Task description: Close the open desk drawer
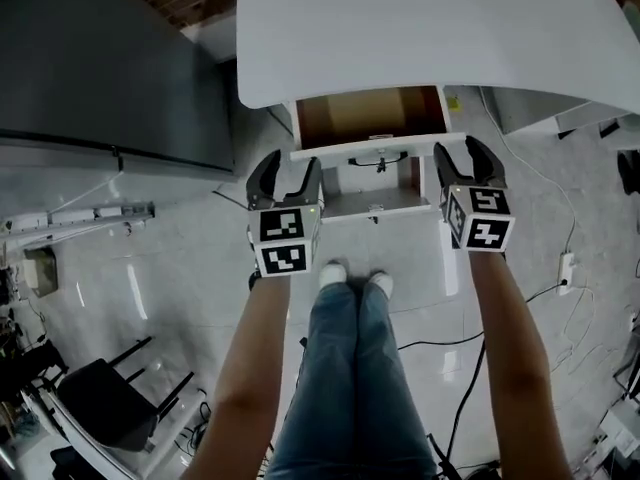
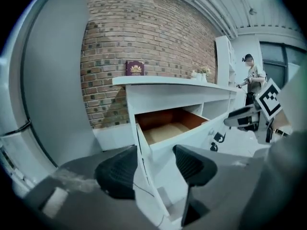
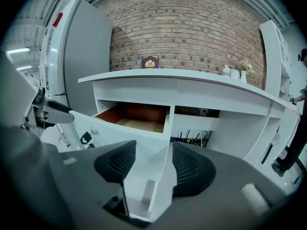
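The white desk [image 1: 420, 38] has one drawer [image 1: 370, 116] pulled out, its brown inside bare. The drawer's white front panel [image 1: 365, 149] faces me. My left gripper [image 1: 285, 176] stands open just off the panel's left end. My right gripper [image 1: 469, 160] stands open just off its right end. In the left gripper view the drawer [image 2: 168, 128] shows past the open left gripper [image 2: 156, 169], with its near corner lined up between the jaws and no pad pressing on it. In the right gripper view the drawer [image 3: 136, 119] lies beyond the open right gripper [image 3: 153, 166].
A tall grey cabinet [image 1: 100, 68] stands left of the desk. A black chair [image 1: 110, 398] sits at the lower left. Cables [image 1: 470, 368] and a power strip [image 1: 565, 268] lie on the floor at right. A book [image 2: 135, 67] stands on the desk; a person [image 2: 252, 78] stands beyond.
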Demonstrator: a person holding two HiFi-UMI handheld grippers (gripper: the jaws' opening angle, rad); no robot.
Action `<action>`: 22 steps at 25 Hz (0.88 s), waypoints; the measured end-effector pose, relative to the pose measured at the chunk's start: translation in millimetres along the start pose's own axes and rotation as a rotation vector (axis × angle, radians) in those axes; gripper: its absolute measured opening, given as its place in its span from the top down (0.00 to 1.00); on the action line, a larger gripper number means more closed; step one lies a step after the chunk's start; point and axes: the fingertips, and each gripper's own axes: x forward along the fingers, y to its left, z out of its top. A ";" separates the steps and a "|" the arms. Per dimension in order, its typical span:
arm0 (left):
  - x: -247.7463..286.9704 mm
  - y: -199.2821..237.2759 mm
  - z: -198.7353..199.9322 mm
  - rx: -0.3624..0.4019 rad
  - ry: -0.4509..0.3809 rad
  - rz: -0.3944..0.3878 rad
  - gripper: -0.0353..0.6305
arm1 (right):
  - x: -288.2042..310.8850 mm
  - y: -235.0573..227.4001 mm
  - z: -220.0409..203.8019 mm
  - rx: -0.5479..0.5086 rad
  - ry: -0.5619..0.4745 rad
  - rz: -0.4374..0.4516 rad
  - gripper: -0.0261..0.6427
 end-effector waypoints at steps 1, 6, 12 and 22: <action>1.0 0.4 0.8 -0.002 -0.001 0.003 0.58 | 0.8 -0.5 0.6 0.002 -0.001 -0.001 0.60; 5.9 5.4 3.7 -0.018 -0.008 0.026 0.55 | 6.5 -1.2 3.6 0.003 -0.008 -0.013 0.60; 17.4 12.4 11.4 -0.014 -0.007 0.045 0.55 | 19.2 -3.1 11.8 0.008 -0.005 -0.029 0.60; 35.9 22.7 25.8 -0.002 -0.014 0.065 0.55 | 39.7 -5.9 25.2 0.009 -0.029 -0.053 0.62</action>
